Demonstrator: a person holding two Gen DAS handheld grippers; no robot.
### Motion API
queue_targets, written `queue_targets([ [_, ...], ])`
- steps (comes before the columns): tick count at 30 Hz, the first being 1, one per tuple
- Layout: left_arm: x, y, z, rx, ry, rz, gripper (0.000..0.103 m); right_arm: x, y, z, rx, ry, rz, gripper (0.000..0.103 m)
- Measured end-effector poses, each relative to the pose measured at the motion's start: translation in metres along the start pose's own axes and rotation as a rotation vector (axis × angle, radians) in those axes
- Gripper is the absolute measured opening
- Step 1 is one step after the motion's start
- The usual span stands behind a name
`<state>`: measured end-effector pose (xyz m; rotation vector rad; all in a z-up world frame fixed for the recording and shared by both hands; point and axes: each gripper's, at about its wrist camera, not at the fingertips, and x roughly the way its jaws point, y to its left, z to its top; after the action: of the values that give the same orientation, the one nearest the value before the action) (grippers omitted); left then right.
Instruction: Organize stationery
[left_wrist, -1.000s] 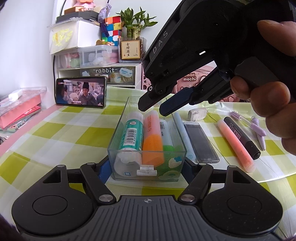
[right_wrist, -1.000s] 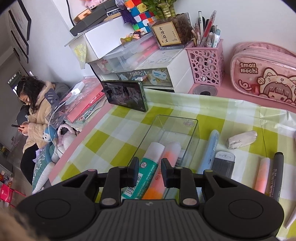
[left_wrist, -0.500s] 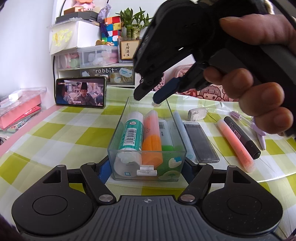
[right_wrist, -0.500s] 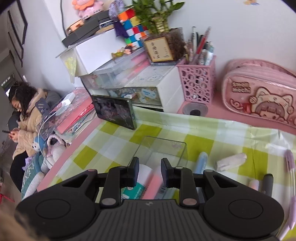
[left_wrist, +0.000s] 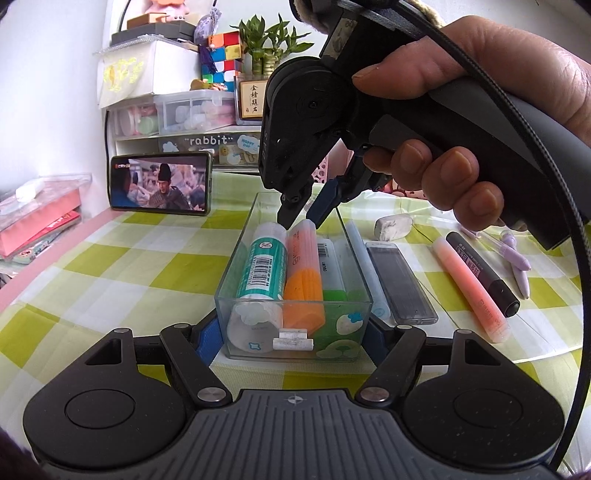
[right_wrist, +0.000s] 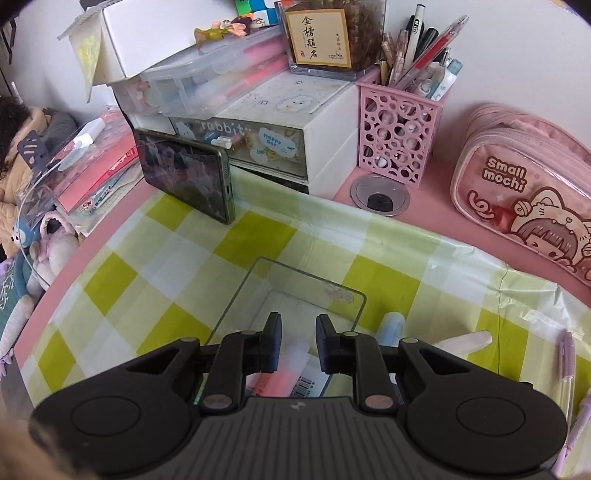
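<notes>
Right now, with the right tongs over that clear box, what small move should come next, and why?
Probably swing the right tongs sideways to the pale blue pen lying just outside the clear box. Their jaws have just been closing with nothing between them, the left tongs clamp the box, and that pen looks like the nearest loose item.

Left tongs (left_wrist: 293, 332) level-ish, pads clamped wide; right tongs (left_wrist: 301, 218) ahead and above them, tipped steeply down, jaws just narrowing with nothing between, right hand (left_wrist: 461, 129) wrapping handle.
</notes>
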<state>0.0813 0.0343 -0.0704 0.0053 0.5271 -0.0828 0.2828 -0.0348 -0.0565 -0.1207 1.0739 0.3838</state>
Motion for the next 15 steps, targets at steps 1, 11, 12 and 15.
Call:
queue_targets([
  [1,0.0,0.0,0.0,0.0,0.0,0.0,0.073,0.0,0.002,0.0,0.001,0.003,-0.005,0.013],
  [11,0.0,0.0,0.0,0.004,0.001,0.003,0.073,-0.007,0.009,-0.003,0.024,-0.027,-0.029,0.008],
  [12,0.0,0.0,0.0,0.005,0.0,0.003,0.073,-0.007,0.01,-0.003,0.022,-0.027,-0.031,0.008],
  [15,0.0,0.0,0.0,0.004,0.0,0.002,0.073,-0.01,0.008,-0.005,0.027,-0.04,-0.008,0.008],
])
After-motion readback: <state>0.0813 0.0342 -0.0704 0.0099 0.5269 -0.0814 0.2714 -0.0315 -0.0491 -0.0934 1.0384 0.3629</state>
